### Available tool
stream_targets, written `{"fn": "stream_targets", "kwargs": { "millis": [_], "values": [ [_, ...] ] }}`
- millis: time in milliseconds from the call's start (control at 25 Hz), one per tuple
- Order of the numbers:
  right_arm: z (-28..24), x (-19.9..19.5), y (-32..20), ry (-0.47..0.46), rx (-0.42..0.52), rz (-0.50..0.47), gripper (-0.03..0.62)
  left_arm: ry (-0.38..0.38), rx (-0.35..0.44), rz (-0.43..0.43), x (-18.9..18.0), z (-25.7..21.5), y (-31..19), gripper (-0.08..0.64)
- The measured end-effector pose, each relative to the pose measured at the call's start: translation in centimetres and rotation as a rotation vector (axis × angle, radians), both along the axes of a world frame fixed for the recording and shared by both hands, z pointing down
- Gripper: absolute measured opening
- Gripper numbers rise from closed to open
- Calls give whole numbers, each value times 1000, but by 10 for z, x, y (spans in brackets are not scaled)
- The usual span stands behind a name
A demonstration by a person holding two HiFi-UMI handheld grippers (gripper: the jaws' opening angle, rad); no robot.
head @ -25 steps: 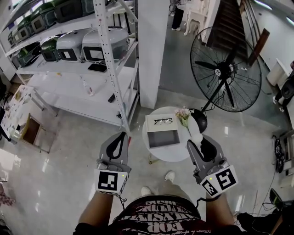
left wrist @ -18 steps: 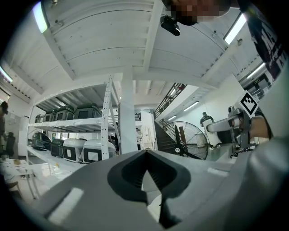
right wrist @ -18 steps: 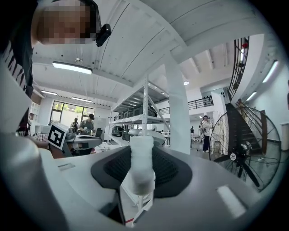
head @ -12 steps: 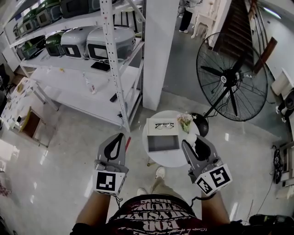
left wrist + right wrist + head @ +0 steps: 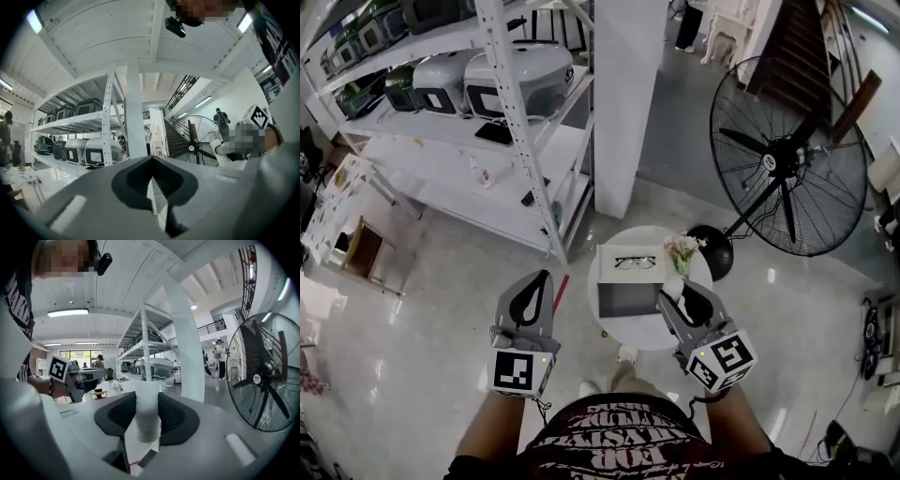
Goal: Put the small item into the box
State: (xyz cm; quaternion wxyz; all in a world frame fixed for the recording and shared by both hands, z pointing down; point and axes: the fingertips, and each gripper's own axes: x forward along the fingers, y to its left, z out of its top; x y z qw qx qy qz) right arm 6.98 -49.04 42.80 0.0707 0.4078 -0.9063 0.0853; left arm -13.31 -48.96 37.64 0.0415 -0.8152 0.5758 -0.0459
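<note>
A small round white table (image 5: 630, 340) carries an open grey box (image 5: 625, 301) and, behind it, a white lid with black glasses (image 5: 635, 262) on it. My right gripper (image 5: 676, 293) hovers at the box's right edge, shut on a small white cylinder-shaped item (image 5: 672, 290). In the right gripper view that item (image 5: 147, 420) stands upright between the dark pads (image 5: 172, 417). My left gripper (image 5: 545, 277) hangs over the floor to the left of the table. In the left gripper view its jaws (image 5: 152, 183) are shut with nothing between them.
A small vase of flowers (image 5: 682, 251) stands on the table's right side, close to my right gripper. A large floor fan (image 5: 787, 164) is at the back right. A white pillar (image 5: 628, 103) and metal shelves (image 5: 516, 122) with grey cases stand behind. My feet are under the table's near edge.
My right gripper has carried the white item leftward, from off the table's right side to the box's right edge. The left gripper has hardly moved.
</note>
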Motion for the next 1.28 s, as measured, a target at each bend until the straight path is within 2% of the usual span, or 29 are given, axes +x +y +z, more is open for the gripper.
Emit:
{"fn": "stream_targets", "kwargs": {
  "millis": [320, 480, 760, 1040, 1280],
  "values": [
    [65, 11, -42, 24, -139, -10, 166, 3, -30, -9, 15, 11, -35, 0],
    [110, 11, -55, 81, -202, -35, 166, 14, -42, -17, 22, 25, -48, 1],
    [186, 15, -65, 147, -336, -62, 166, 5, -95, -41, 26, 44, -63, 0],
    [267, 16, -69, 200, -486, -79, 166, 7, -114, -36, 33, 56, -66, 0],
    [340, 18, -72, 318, -579, -87, 167, -5, -177, -61, 28, 66, -66, 0]
  ]
}}
